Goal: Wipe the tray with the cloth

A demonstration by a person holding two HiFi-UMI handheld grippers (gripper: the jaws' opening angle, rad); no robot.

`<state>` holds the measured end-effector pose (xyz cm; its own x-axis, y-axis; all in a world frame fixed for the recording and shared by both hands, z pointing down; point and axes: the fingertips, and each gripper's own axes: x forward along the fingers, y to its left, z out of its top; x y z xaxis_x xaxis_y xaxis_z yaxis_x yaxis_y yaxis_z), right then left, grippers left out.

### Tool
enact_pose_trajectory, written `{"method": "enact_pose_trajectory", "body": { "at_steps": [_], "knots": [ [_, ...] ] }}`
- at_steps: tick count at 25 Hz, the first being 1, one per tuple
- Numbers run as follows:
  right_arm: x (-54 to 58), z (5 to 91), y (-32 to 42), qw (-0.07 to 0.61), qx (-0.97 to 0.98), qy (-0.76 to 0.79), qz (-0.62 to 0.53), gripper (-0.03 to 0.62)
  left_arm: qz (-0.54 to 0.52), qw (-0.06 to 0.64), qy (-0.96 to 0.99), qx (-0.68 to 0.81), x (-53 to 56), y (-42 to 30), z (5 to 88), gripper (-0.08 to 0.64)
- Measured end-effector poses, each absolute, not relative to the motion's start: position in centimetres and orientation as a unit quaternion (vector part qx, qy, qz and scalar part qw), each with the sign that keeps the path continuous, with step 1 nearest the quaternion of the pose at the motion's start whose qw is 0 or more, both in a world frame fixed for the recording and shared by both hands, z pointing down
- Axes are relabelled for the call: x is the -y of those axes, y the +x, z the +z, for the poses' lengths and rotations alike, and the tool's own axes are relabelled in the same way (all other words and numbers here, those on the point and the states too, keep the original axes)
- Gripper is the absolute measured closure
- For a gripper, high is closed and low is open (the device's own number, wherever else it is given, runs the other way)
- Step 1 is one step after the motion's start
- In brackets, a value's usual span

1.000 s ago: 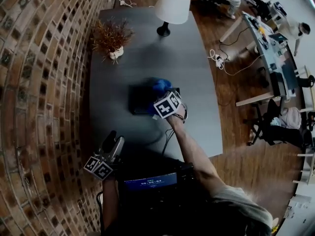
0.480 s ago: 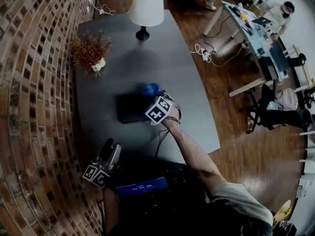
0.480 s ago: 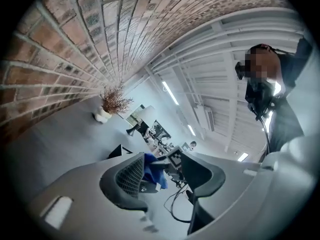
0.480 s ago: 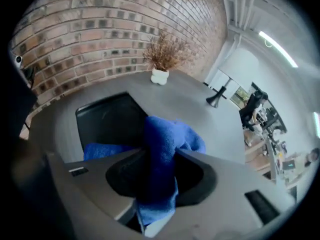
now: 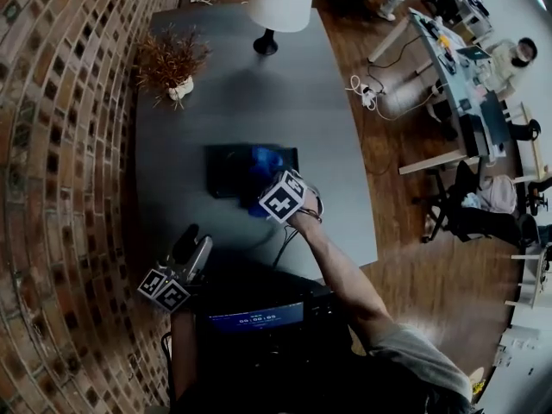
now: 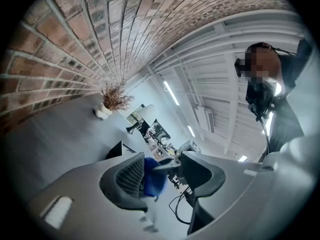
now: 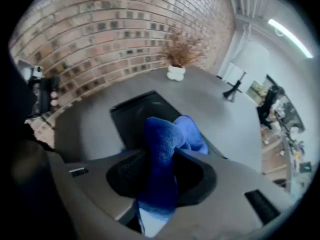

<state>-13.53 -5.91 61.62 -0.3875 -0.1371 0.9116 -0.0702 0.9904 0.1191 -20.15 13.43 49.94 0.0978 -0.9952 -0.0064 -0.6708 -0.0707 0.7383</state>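
A black tray [image 5: 226,169] lies mid-table, and a blue cloth [image 5: 263,164] rests on its right part. My right gripper [image 5: 269,188] points steeply down over the tray's near right side, shut on the cloth. In the right gripper view the cloth [image 7: 167,149] is pinched between the two pads of the right gripper [image 7: 162,171] and bunches over the tray [image 7: 132,114]. My left gripper [image 5: 188,241] hovers level by the table's near left edge, away from the tray, and is open. In the left gripper view, the left gripper [image 6: 162,176] holds nothing; the cloth [image 6: 152,181] shows far beyond it.
A dried plant in a white pot [image 5: 172,63] and a lamp with a white shade [image 5: 276,7] stand at the table's far end. A brick wall [image 5: 60,145] runs along the left. A black cable [image 5: 289,240] trails from my right hand. Desks and people are at the far right.
My right gripper has dragged the cloth from the tray's far right corner toward its near right side. The left gripper stays about where it was.
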Motion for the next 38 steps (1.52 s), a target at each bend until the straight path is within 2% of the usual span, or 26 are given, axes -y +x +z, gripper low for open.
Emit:
{"method": "enact_pose_trajectory", "body": {
  "at_steps": [4, 7, 10, 13, 15, 18, 23, 27, 30, 34, 36, 38],
  "knots": [
    [-2.1, 61.3, -16.8, 0.499, 0.861, -0.064, -0.078, 0.448, -0.275, 0.302, 0.675, 0.614, -13.4, -20.2, 50.4, 0.345],
    [-0.3, 60.4, -18.3, 0.482, 0.868, -0.044, -0.109, 0.448, -0.271, 0.299, 0.682, 0.609, -13.3, -19.6, 49.9, 0.345],
    [8.8, 59.5, -17.6, 0.514, 0.842, 0.078, -0.144, 0.448, -0.270, 0.295, 0.684, 0.609, -13.2, -19.3, 49.4, 0.345],
    [12.8, 61.6, -15.3, 0.567, 0.812, 0.067, -0.122, 0.446, -0.272, 0.296, 0.682, 0.611, -13.4, -19.3, 49.6, 0.345],
    [15.0, 61.2, -13.4, 0.606, 0.777, 0.077, -0.153, 0.446, -0.273, 0.294, 0.681, 0.613, -13.6, -19.6, 49.4, 0.345],
    [19.0, 58.9, -13.7, 0.608, 0.755, 0.116, -0.216, 0.448, -0.279, 0.289, 0.682, 0.611, -13.2, -19.9, 49.1, 0.345],
    [16.3, 61.2, -11.9, 0.644, 0.683, 0.070, -0.337, 0.449, -0.280, 0.291, 0.688, 0.603, -12.8, -19.3, 49.0, 0.345],
    [10.2, 61.3, -8.6, 0.634, 0.673, 0.060, -0.376, 0.449, -0.279, 0.292, 0.689, 0.602, -12.7, -19.5, 49.0, 0.345],
    [5.3, 61.8, -5.8, 0.626, 0.713, 0.029, -0.316, 0.449, -0.268, 0.298, 0.694, 0.598, -12.3, -19.4, 49.6, 0.345],
    [-0.2, 64.1, -0.4, 0.624, 0.777, -0.044, -0.070, 0.449, -0.235, 0.297, 0.707, 0.597, -9.8, -20.2, 50.7, 0.345],
    [2.5, 63.1, 1.0, 0.580, 0.814, 0.016, 0.026, 0.449, -0.219, 0.294, 0.704, 0.608, -8.1, -21.8, 51.0, 0.345],
    [7.7, 61.0, 1.1, 0.487, 0.861, 0.097, 0.109, 0.449, -0.198, 0.288, 0.699, 0.624, -6.2, -23.3, 51.3, 0.345]
  ]
}}
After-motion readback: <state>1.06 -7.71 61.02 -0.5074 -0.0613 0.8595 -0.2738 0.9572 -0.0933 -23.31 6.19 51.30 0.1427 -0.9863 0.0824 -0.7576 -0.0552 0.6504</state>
